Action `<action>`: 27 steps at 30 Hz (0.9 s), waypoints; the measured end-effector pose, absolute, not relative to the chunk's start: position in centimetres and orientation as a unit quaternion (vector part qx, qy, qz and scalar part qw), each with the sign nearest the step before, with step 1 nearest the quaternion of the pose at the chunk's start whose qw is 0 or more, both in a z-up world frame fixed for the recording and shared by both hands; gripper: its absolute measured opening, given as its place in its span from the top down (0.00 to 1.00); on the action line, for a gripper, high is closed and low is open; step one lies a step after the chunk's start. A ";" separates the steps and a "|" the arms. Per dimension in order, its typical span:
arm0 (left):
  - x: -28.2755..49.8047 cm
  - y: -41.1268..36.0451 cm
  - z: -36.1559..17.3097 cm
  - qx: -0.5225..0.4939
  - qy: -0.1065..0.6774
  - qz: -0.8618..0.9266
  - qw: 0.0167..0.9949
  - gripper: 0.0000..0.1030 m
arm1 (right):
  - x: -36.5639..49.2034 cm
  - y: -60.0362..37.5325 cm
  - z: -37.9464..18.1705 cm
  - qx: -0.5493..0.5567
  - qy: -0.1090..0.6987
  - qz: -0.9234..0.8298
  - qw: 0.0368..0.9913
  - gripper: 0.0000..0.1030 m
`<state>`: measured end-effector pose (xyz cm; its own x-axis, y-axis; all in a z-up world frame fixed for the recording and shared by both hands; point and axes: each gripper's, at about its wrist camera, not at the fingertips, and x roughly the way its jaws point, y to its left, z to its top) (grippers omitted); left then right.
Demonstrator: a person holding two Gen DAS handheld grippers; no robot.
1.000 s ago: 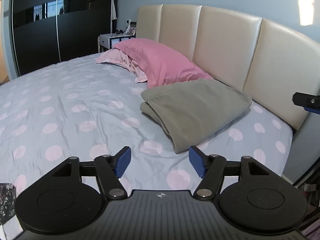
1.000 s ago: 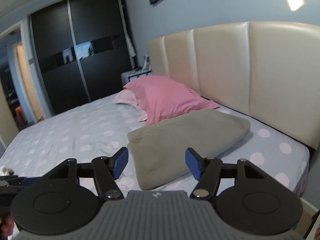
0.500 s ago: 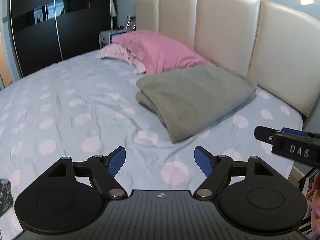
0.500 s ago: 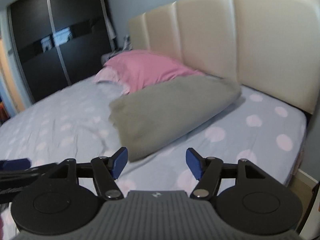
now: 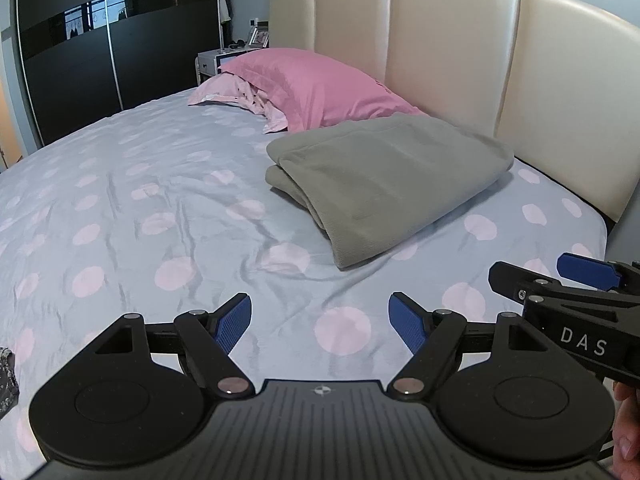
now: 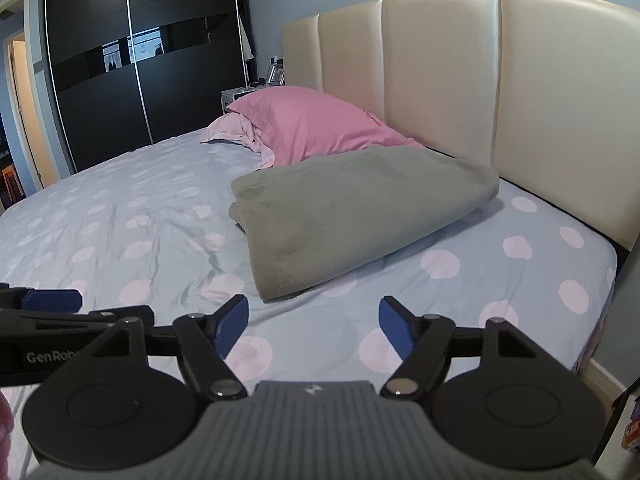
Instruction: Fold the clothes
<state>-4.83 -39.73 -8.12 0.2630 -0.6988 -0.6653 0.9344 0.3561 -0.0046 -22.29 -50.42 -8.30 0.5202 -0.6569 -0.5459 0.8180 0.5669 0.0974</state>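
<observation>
Holding both tools low over the bed, we see the left gripper [image 5: 320,320] with its blue pads spread wide and nothing between them, only polka-dot sheet beneath. The right gripper [image 6: 313,322] is likewise released; its jaws have just been opening further, and they too frame bare sheet. Each tool shows at the edge of the other's view (the right one carries white lettering on its side), so the two hang side by side, near each other.

Beyond the fingertips lies the folded grey garment [image 5: 384,184], a thick, flat bundle resting on the sheet ahead of both grippers, well apart from either. Its far edge touches the pink pillow [image 5: 316,88], which overlaps a paler pink pillow [image 5: 232,90] further along.

We look across a bed sheet [image 5: 120,184] of pale blue with pink dots, lightly creased in its middle. A cream padded headboard [image 5: 448,48] in upright panels runs behind the pillows. At its far end stands a small nightstand [image 5: 210,64] with a picture frame on it, and past that a dark sliding wardrobe [image 5: 88,48] fills the wall. The walls are grey-blue. A dark patterned cloth [image 5: 7,376] peeks in at the left view's lower left edge.
</observation>
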 end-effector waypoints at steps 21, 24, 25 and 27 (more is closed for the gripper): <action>-4.4 -39.8 -7.8 0.198 0.289 -0.520 0.779 0.28 | -21.3 -49.4 -7.8 0.158 0.233 -0.432 0.857 0.28; -4.3 -39.7 -7.6 0.196 0.289 -0.521 0.779 0.28 | -21.2 -49.3 -7.9 0.158 0.233 -0.433 0.856 0.28; -4.3 -39.7 -7.6 0.196 0.289 -0.521 0.779 0.29 | -21.1 -49.2 -7.8 0.157 0.233 -0.434 0.856 0.28; -4.3 -39.6 -7.6 0.195 0.289 -0.521 0.779 0.29 | -21.1 -49.1 -7.8 0.157 0.232 -0.434 0.856 0.28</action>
<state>-4.27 -39.64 -7.57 0.2912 -0.6990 -0.6532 0.9242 0.3818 0.0034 -21.13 -49.14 -7.81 0.5152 -0.6713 -0.5328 0.8165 0.5735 0.0669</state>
